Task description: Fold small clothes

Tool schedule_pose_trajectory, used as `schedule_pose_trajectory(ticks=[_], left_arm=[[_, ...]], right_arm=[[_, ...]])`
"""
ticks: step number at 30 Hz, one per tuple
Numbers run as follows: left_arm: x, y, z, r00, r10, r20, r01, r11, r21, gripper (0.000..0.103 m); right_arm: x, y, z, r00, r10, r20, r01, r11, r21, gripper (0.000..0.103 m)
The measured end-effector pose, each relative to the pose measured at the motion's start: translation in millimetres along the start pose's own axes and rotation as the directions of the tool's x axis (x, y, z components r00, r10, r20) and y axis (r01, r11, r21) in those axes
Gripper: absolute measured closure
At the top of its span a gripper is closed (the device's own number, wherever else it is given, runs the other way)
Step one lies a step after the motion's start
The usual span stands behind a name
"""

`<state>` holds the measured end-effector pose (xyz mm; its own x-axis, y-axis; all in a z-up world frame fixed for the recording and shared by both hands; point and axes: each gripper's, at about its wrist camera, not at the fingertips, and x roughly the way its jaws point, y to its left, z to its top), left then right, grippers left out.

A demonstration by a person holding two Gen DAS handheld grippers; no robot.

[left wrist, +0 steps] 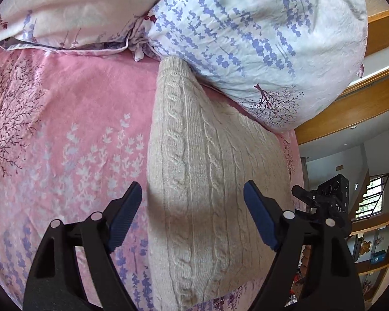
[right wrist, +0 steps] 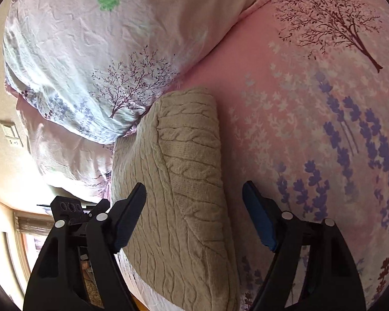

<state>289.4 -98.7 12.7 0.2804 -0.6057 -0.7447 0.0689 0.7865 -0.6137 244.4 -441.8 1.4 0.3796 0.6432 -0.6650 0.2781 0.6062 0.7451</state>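
Note:
A beige cable-knit sweater (left wrist: 207, 171) lies folded on the pink floral bedsheet (left wrist: 72, 119), its far end against a pillow. My left gripper (left wrist: 193, 207) is open and hovers over the sweater's near part, holding nothing. In the right wrist view the same sweater (right wrist: 184, 181) shows with a folded layer on top. My right gripper (right wrist: 194, 204) is open above it, empty. The right gripper's body (left wrist: 326, 202) shows at the right of the left wrist view, and the left gripper's body (right wrist: 70, 207) shows at the left of the right wrist view.
A white pillow with purple flower print (left wrist: 259, 39) rests at the sweater's far end, also in the right wrist view (right wrist: 96, 59). A wooden headboard (left wrist: 350, 108) and shelves (left wrist: 373, 246) stand beyond the bed's edge. A wall switch (right wrist: 10, 132) is at left.

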Motion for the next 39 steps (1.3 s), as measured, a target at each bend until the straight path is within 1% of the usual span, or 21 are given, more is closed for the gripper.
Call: schedule_pose_trajectory(ticks=[1, 3, 5, 8, 10, 12, 13, 17, 20, 24, 27, 28, 30, 31, 32, 33, 34, 35, 36, 38, 39], left_arm=[[4.8, 0.7, 0.1, 1.000, -0.007, -0.011, 0.007, 1.000, -0.009, 0.032], [12.0, 3.5, -1.6, 1.000, -0.019, -0.019, 0.019, 0.999, -0.035, 0.034], [12.9, 4.9, -2.4, 0.999, -0.032, 0.000, 0.032, 0.998, -0.052, 0.034], [12.6, 8.4, -1.6, 0.999, -0.046, 0.005, 0.047, 0.996, -0.074, 0.040], [7.7, 16.0, -5.0, 0.997, -0.069, 0.020, 0.071, 0.992, -0.104, 0.053], [0.9, 23.4, -9.2, 0.994, -0.105, 0.039, 0.109, 0.986, -0.123, 0.063], [-2.1, 24.4, -10.8, 0.991, -0.123, 0.044, 0.127, 0.984, -0.127, 0.066], [-23.6, 30.0, -16.3, 0.979, -0.197, 0.058, 0.203, 0.970, -0.131, 0.069], [-56.0, 40.4, -22.5, 0.979, -0.188, 0.077, 0.196, 0.974, -0.113, 0.069], [-105.9, 74.4, -27.6, 0.985, -0.137, 0.101, 0.149, 0.980, -0.129, 0.069], [-132.2, 100.3, -22.5, 0.989, -0.050, 0.136, 0.069, 0.987, -0.143, 0.068], [-133.9, 109.0, -21.3, 0.991, -0.019, 0.132, 0.040, 0.987, -0.155, 0.067], [-123.3, 128.3, -21.5, 0.994, 0.009, 0.110, 0.015, 0.978, -0.210, 0.065], [-120.1, 139.6, -23.5, 0.994, 0.046, 0.101, -0.022, 0.974, -0.227, 0.059], [-116.5, 144.1, -26.9, 0.992, 0.071, 0.103, -0.045, 0.972, -0.230, 0.054], [-116.0, 146.4, -29.9, 0.990, 0.074, 0.123, -0.044, 0.972, -0.232, 0.047], [-117.4, 146.5, -31.6, 0.988, 0.074, 0.135, -0.040, 0.970, -0.239, 0.046], [-120.0, 145.7, -32.1, 0.986, 0.093, 0.135, -0.058, 0.969, -0.240, 0.044], [-126.2, 144.7, -34.0, 0.981, 0.132, 0.140, -0.098, 0.969, -0.227, 0.040], [-139.9, 130.6, -37.4, 0.960, 0.205, 0.192, -0.177, 0.972, -0.155, 0.039], [-147.3, 122.5, -40.3, 0.947, 0.221, 0.231, -0.201, 0.974, -0.110, 0.038]], right_arm=[[1.5, 1.0, -0.9, 1.000, 0.006, -0.002, -0.006, 1.000, -0.008, 0.030], [3.5, 1.9, -1.3, 1.000, 0.015, -0.010, -0.015, 1.000, -0.014, 0.032], [13.2, 3.3, -2.7, 0.999, 0.026, -0.037, -0.026, 1.000, -0.004, 0.042], [20.9, 2.5, -6.2, 0.998, 0.042, -0.052, -0.042, 0.999, -0.005, 0.058], [21.7, 0.7, -8.7, 0.997, 0.073, -0.041, -0.072, 0.997, 0.019, 0.065], [20.9, 2.5, -11.0, 0.994, 0.105, -0.030, -0.104, 0.994, 0.038, 0.068], [20.2, 4.9, -11.9, 0.992, 0.122, -0.027, -0.121, 0.992, 0.042, 0.069], [24.4, 29.8, -16.4, 0.984, 0.176, -0.032, -0.175, 0.984, 0.018, 0.070], [44.0, 56.7, -24.9, 0.980, 0.178, -0.093, -0.182, 0.983, -0.038, 0.071], [75.9, 94.6, -42.9, 0.973, 0.160, -0.164, -0.186, 0.970, -0.155, 0.073], [92.9, 117.5, -50.9, 0.972, 0.170, -0.165, -0.205, 0.954, -0.220, 0.084], [98.2, 123.6, -52.8, 0.978, 0.142, -0.155, -0.177, 0.952, -0.249, 0.084], [111.0, 125.3, -55.0, 0.986, 0.049, -0.156, -0.092, 0.956, -0.278, 0.084], [115.3, 121.9, -55.1, 0.987, 0.018, -0.163, -0.062, 0.960, -0.272, 0.083], [118.0, 118.4, -55.6, 0.985, 0.020, -0.172, -0.063, 0.966, -0.251, 0.083], [115.6, 113.2, -54.3, 0.985, 0.033, -0.171, -0.072, 0.971, -0.228, 0.082], [110.6, 109.4, -52.9, 0.986, 0.040, -0.161, -0.074, 0.974, -0.213, 0.078], [104.9, 106.4, -50.9, 0.989, 0.048, -0.143, -0.077, 0.976, -0.203, 0.076], [98.8, 102.9, -47.2, 0.991, 0.055, -0.120, -0.078, 0.978, -0.194, 0.072], [89.6, 99.2, -38.3, 0.995, 0.066, -0.079, -0.079, 0.982, -0.173, 0.072], [89.7, 100.4, -33.2, 0.995, 0.067, -0.067, -0.077, 0.984, -0.162, 0.072]])
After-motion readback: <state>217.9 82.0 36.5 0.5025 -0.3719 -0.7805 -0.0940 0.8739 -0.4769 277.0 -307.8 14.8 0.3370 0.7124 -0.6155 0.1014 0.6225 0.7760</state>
